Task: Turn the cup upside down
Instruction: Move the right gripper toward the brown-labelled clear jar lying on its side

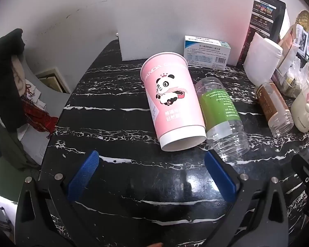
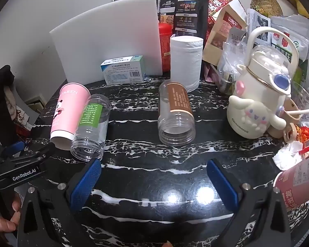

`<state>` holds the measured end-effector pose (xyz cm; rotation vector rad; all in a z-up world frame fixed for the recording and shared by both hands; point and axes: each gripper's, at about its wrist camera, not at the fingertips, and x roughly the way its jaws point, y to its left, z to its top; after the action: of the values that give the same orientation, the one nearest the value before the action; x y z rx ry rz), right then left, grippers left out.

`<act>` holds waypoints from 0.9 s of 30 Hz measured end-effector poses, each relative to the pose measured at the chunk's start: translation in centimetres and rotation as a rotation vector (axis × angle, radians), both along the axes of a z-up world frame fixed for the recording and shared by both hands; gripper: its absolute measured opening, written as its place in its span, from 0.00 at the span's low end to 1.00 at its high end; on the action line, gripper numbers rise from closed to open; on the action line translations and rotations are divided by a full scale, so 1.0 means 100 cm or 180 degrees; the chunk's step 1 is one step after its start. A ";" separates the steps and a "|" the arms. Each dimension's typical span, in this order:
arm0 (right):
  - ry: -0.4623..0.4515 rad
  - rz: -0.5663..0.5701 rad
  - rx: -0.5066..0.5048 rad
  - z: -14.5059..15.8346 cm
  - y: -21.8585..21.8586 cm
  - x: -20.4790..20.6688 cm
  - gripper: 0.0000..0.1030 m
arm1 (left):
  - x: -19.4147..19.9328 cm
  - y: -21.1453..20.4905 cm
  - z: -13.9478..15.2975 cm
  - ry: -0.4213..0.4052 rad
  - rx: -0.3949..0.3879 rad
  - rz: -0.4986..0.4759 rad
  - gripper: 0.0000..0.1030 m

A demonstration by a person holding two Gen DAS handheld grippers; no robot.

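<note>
A pink paper cup with a panda print [image 1: 172, 100] lies on its side on the black marble table [image 1: 117, 123], its base end toward me; it also shows in the right wrist view [image 2: 69, 111]. A clear bottle with a green label [image 1: 220, 117] lies touching its right side, also seen in the right wrist view [image 2: 91, 123]. My left gripper [image 1: 152, 164] is open and empty just in front of the cup. My right gripper [image 2: 153, 173] is open and empty in front of a clear jar with a brown label [image 2: 176, 113] lying on its side.
A white foam board [image 1: 175, 16] and a medicine box [image 1: 207, 52] stand at the back. A paper roll [image 2: 186, 59], a cream character kettle [image 2: 259, 94], snack bags and a pink container [image 2: 298, 183] crowd the right. The table's left edge drops to a cluttered floor.
</note>
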<state>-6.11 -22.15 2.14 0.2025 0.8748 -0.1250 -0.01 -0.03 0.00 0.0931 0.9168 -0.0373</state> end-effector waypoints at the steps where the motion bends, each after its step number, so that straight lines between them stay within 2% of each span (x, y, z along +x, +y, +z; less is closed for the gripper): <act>1: -0.0002 0.0003 0.0003 0.000 0.000 0.000 0.99 | 0.000 0.000 0.000 0.0004 -0.0012 -0.0005 0.99; 27: 0.0034 0.0058 -0.0056 0.000 0.004 -0.001 0.99 | -0.005 -0.001 0.003 0.0025 -0.0017 -0.0054 0.99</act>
<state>-6.17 -21.75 2.15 0.1773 0.8857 -0.1169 -0.53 -0.09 0.26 0.0958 0.9238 -0.0560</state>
